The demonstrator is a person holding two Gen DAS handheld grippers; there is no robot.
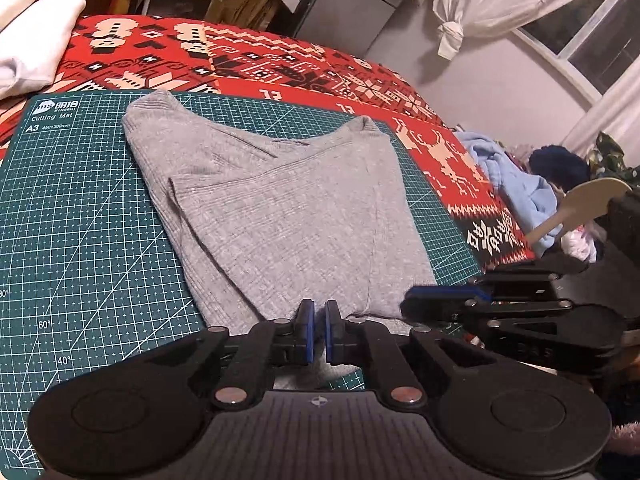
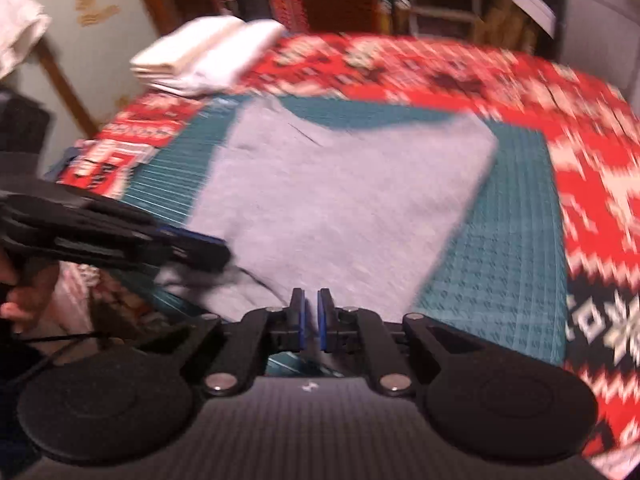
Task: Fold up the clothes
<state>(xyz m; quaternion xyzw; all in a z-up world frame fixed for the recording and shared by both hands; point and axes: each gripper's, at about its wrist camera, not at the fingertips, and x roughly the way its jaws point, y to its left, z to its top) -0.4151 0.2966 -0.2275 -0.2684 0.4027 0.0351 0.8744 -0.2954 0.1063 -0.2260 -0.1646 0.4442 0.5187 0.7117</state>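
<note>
Folded whites point(image 1: 32, 36): upper left of the left wrist frame, stacked on the red patterned cloth point(image 1: 280, 64), off the mat.
Cutting mat point(image 1: 80, 208): green, gridded, spread over the cloth on the worktop; fills the left and centre of the left wrist frame.
Grey knit top point(image 1: 276, 208): centre of both frames, lying flat on the mat with its sides folded inward and the V-neck at the far end; near hem at the lower centre.
Left gripper point(image 1: 316, 330): lower centre of the left wrist frame, blue pads almost together with a thin gap, right at the near hem; whether fabric is caught between them cannot be told.
Right gripper point(image 2: 311, 320): lower centre of the blurred right wrist frame, pads likewise drawn close with a narrow gap, at the near hem's right corner; hold on fabric unclear.
Clothes pile point(image 1: 516, 184): right edge of the left wrist frame, light blue and dark garments beyond the cloth.
</note>
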